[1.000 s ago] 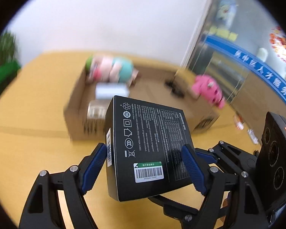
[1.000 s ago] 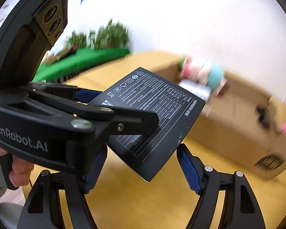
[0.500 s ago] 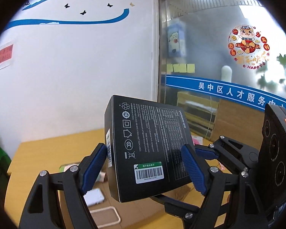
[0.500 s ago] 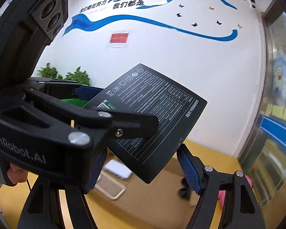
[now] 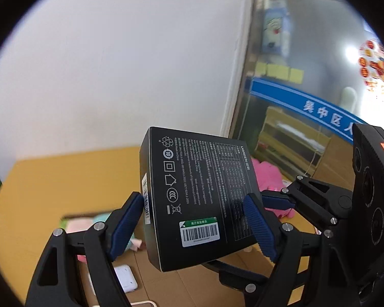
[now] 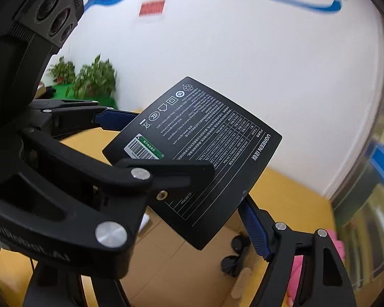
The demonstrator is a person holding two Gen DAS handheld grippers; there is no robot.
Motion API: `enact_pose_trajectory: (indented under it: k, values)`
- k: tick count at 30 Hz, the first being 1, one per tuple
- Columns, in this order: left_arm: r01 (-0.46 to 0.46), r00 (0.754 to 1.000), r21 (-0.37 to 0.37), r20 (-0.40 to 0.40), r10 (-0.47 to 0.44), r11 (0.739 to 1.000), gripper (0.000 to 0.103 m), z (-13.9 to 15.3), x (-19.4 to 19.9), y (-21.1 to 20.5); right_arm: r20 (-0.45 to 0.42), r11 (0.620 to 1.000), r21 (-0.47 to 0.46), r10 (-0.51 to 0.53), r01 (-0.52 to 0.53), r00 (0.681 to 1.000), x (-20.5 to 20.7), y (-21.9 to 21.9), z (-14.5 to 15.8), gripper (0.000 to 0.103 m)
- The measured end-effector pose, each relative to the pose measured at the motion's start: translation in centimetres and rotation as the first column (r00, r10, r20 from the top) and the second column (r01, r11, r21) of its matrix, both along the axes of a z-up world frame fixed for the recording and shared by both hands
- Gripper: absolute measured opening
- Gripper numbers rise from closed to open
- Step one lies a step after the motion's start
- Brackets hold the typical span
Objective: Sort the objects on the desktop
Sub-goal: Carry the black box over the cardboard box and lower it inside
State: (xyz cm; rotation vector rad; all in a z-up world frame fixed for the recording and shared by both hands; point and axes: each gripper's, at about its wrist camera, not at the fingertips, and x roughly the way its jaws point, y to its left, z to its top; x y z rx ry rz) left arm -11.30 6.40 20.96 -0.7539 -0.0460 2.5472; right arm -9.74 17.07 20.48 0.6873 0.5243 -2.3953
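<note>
Two grippers share one load: the black box (image 5: 199, 197), printed face toward the cameras, is clamped across its sides by the left gripper (image 5: 194, 220), whose blue pads (image 5: 257, 227) press the box's left and right edges at the centre of the left wrist view. In the right wrist view the same box (image 6: 204, 151) sits mid-frame with the right gripper (image 6: 181, 220) clenched on it as well; one blue pad meets the box's lower right corner, while the other finger is hidden behind the left gripper's black linkage, so that contact is only partly visible. Compared with a second ago, the grip on the box looks unchanged, but the background has shifted sharply: the open cardboard carton (image 5: 192, 281), which then filled the middle of both views, now lies low in the frame, beneath the box, and the white wall takes up most of the upper half. That suggests the box has been lifted and carried toward the carton, and now hangs above its floor. Inside the carton a white device (image 5: 125, 278) shows at lower left, a pink plush toy (image 5: 268, 179) at mid-right, and sunglasses (image 6: 236, 253) in the lower part of the right wrist view. Lowering the box into a free patch of carton floor looks like the remaining step.
</note>
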Motion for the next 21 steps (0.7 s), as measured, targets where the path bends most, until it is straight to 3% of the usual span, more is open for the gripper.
enact_pose_trajectory:
  k: [3,5,9,13,17,20,21]
  values:
    - [-0.008,0.989,0.018,0.146,0.005,1.000,0.080,-4.9,-4.0,-0.6,0.121,0.999,0.032,0.012,-0.016,0.993,-3.8,-0.6,-4.4,0.080]
    - [-0.017,0.965,0.046,0.261,0.004,0.999,0.080,-8.4,-6.4,-1.1,0.202,0.999,0.047,0.011,-0.021,0.979,-5.8,-0.8,-7.5,0.080]
    - [-0.045,0.929,0.060,0.369,0.020,0.997,0.080,-13.4,-8.7,-1.4,0.307,0.996,0.090,-0.013,-0.015,0.952,-8.3,-1.6,-12.1,0.081]
    - [-0.055,0.901,0.009,0.432,0.046,0.998,0.080,-16.6,-9.9,-0.8,0.415,0.992,0.123,-0.037,-0.015,0.909,-10.5,-1.9,-16.0,0.082]
    - [-0.070,0.839,-0.039,0.539,0.080,0.997,0.080,-20.2,-11.0,0.0,0.518,0.992,0.121,-0.047,-0.019,0.854,-11.7,-1.8,-19.0,0.084]
    - [-0.035,0.788,-0.028,0.614,0.045,0.999,0.078,-22.8,-11.2,0.7,0.516,0.986,0.161,-0.115,0.036,0.849,-11.6,-1.6,-20.3,0.095]
    - [-0.031,0.786,-0.022,0.617,0.038,0.999,0.077,-22.9,-11.4,1.0,0.499,0.982,0.179,-0.140,0.056,0.855,-11.3,-1.5,-20.2,0.095]
